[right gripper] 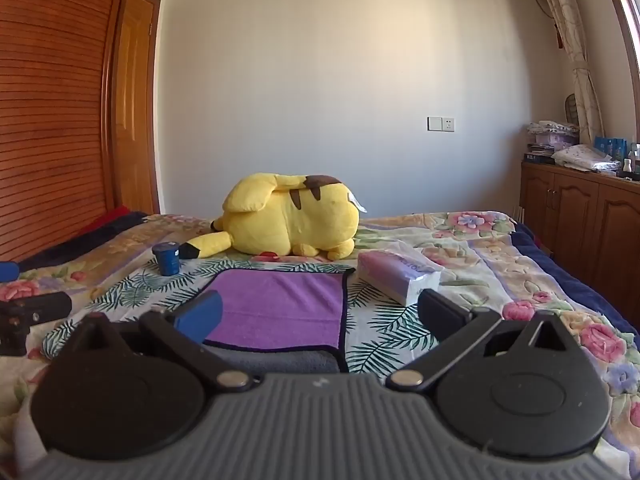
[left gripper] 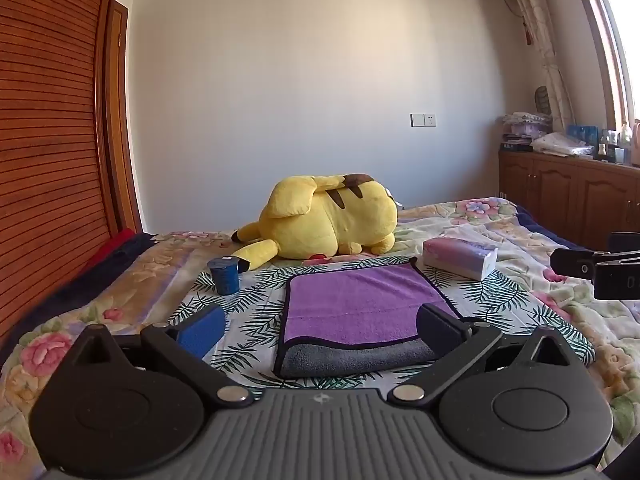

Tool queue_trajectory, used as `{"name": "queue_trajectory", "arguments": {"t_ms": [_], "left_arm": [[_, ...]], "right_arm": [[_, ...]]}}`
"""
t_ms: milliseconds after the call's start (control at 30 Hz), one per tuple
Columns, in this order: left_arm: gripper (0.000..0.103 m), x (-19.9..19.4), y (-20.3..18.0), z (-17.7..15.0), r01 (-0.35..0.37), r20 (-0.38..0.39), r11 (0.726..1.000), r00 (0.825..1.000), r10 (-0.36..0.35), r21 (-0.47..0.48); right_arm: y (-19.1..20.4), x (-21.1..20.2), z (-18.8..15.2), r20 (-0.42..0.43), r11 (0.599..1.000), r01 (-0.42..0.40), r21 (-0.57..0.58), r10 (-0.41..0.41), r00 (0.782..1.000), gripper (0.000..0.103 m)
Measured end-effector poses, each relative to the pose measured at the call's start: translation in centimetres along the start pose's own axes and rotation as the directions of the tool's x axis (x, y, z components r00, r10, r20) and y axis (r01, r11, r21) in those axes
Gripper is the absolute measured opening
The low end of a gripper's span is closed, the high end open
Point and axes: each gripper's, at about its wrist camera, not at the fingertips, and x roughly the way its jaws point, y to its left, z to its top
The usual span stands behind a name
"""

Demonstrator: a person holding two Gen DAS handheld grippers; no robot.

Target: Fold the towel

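Towel (left gripper: 360, 312) between open left claw (left gripper: 320, 330) fingers

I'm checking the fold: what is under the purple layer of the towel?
Under the towel's purple layer, a grey layer shows along the near edge; below lies a leaf-print cloth. The rest is covered.

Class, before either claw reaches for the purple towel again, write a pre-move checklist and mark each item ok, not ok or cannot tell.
1. Left claw open, holding nothing: ok.
2. Right claw open, holding nothing: ok.
3. Towel lies flat on the leaf-print cloth: ok.
4. Fold edges aligned: not ok, a grey strip shows along the near edge.
5. Blue cup and tissue pack off the towel: ok.
6. Fold count so far: cannot tell.
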Motion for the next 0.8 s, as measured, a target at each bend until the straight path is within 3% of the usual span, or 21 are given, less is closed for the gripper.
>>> {"name": "queue_trajectory", "arguments": {"t_ms": [800], "left_arm": [[0.087,-0.07,0.02,0.09,-0.007,0.001,1.0,1.0,0.007,0.014]], "right_arm": [[-0.06,-0.1,0.02,0.004,1.0,-0.001,0.001,0.001,1.0,0.103]]}}
